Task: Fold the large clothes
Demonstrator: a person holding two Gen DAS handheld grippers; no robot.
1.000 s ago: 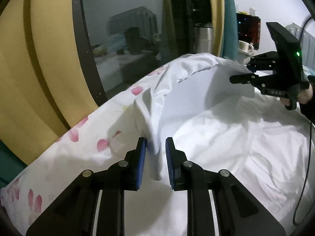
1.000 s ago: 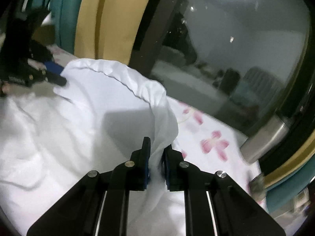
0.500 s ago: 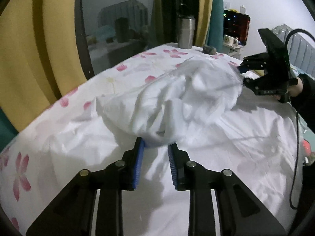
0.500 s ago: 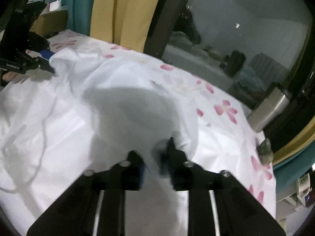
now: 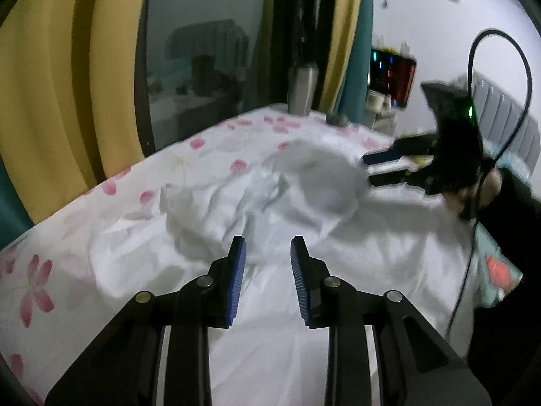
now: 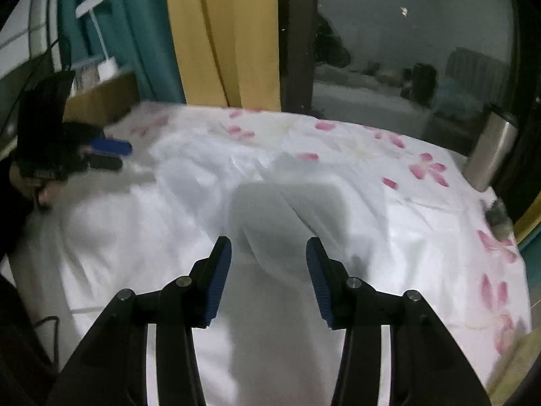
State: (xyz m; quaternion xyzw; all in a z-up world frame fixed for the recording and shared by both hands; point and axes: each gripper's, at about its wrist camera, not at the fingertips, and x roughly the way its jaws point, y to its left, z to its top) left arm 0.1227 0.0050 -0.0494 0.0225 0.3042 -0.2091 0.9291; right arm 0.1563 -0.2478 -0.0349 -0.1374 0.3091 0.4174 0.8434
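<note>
- The white garment (image 5: 270,203) lies crumpled on the bed (image 5: 111,216), on a white sheet printed with pink flowers (image 5: 33,291).
- In the left wrist view the garment forms a rumpled heap with folds and creases just ahead of the left gripper (image 5: 267,253); its far part is blurred and shadowed.
- The left gripper's jaws stand partly apart and are opening; the blue pads (image 5: 236,284) show clear of the cloth, with nothing pinched between them. White fabric lies below and beyond the gap.
- The right gripper (image 6: 268,253) has its jaws wider apart and also opening. A grey shadow falls on the cloth ahead of it, and a soft ridge of fabric runs under the gap, but the pads (image 6: 216,284) do not press on it.
- In the left wrist view the right gripper (image 5: 382,169) shows at the right, blurred, above the far edge of the garment, with a hand (image 5: 473,189) behind it and a black cable (image 5: 507,128) looping over it.
- In the right wrist view the left gripper (image 6: 111,154) shows at the left, its blue pad visible, near the garment's edge; whether it touches the cloth cannot be told.
- A steel flask (image 6: 490,149) stands at the far corner of the bed by the dark window (image 6: 405,50).
- Yellow curtains (image 5: 67,84) and teal curtains (image 6: 135,34) hang beside the window.
</note>
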